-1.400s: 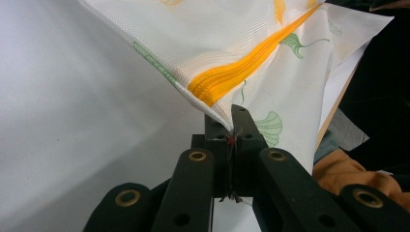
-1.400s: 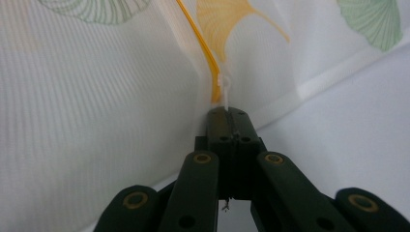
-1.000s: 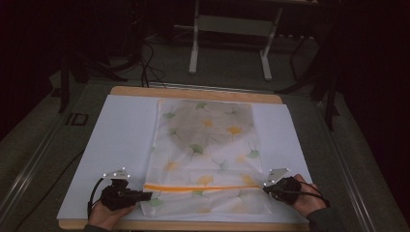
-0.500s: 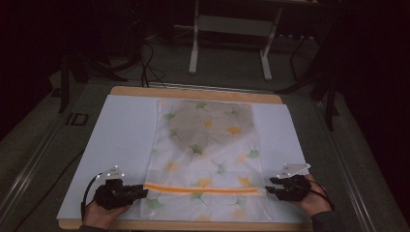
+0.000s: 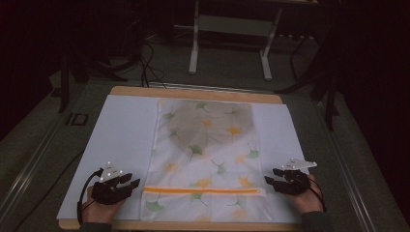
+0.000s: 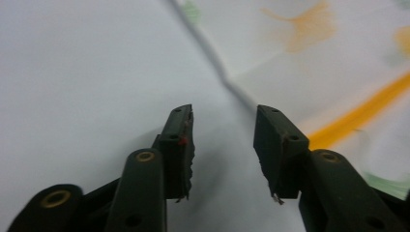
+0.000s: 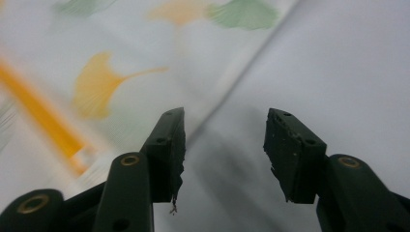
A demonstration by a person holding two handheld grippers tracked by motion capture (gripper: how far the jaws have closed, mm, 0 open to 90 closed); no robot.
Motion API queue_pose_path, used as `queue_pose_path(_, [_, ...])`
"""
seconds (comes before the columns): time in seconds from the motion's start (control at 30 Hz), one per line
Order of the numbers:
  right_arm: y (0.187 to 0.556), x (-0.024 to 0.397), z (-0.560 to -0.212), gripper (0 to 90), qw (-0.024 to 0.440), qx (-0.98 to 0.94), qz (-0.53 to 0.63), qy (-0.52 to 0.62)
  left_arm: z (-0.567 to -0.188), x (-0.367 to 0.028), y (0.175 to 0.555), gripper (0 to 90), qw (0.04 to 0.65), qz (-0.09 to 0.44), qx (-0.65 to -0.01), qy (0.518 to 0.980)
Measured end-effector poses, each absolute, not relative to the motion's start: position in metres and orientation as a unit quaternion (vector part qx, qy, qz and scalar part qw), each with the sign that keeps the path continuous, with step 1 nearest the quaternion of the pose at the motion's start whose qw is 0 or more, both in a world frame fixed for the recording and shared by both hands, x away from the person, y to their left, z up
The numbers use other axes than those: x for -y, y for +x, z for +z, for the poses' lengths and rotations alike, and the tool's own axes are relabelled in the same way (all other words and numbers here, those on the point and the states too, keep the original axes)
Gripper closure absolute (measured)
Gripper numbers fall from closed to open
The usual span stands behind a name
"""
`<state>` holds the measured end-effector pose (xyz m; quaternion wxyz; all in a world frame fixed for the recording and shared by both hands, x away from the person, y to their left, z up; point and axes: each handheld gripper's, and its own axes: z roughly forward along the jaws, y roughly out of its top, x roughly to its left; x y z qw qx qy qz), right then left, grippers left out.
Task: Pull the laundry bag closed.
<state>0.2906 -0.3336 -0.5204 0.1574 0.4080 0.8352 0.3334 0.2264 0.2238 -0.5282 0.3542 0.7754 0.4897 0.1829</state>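
The patterned bag (image 5: 207,159) lies flat in the middle of the white sheet (image 5: 123,140) that covers the worktop (image 5: 193,93). It reaches from near the far edge almost to the near edge. It is pale cloth with green and yellow leaf prints, and an orange zipper stripe (image 5: 203,190) crosses it close to the near end. In the high view a darker shape shows through the cloth in the far half; the two gripper views look too low to show this part.

The left gripper (image 5: 131,181) rests on the sheet just beside the left end of the stripe, near the near-left corner. Its jaws have just been opening and stand apart with nothing between them. The left gripper view shows bare sheet between the black fingers (image 6: 178,145), and the bag edge (image 6: 212,67) with the stripe lies to one side.

The right gripper (image 5: 269,178) is just beside the right end of the stripe. Its jaws also have just been opening and hold nothing. In the right gripper view its fingers (image 7: 167,150) stand over the bag's side edge (image 7: 232,87), not touching it.
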Motion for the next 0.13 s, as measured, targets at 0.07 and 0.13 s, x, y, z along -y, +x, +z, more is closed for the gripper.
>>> queue_pose_path(0.07, [0.2954,0.3341,-0.5234,45.6,0.170,-0.823,0.331,0.429,-0.5304,-0.2253,0.2320,54.2,0.340,0.190,-0.498,0.775])
queue_pose_path(0.13, [0.2987,0.3343,-0.5250,42.6,0.183,-0.812,0.333,0.444,-0.5332,-0.2285,0.2372,51.5,0.325,0.206,-0.518,0.764])
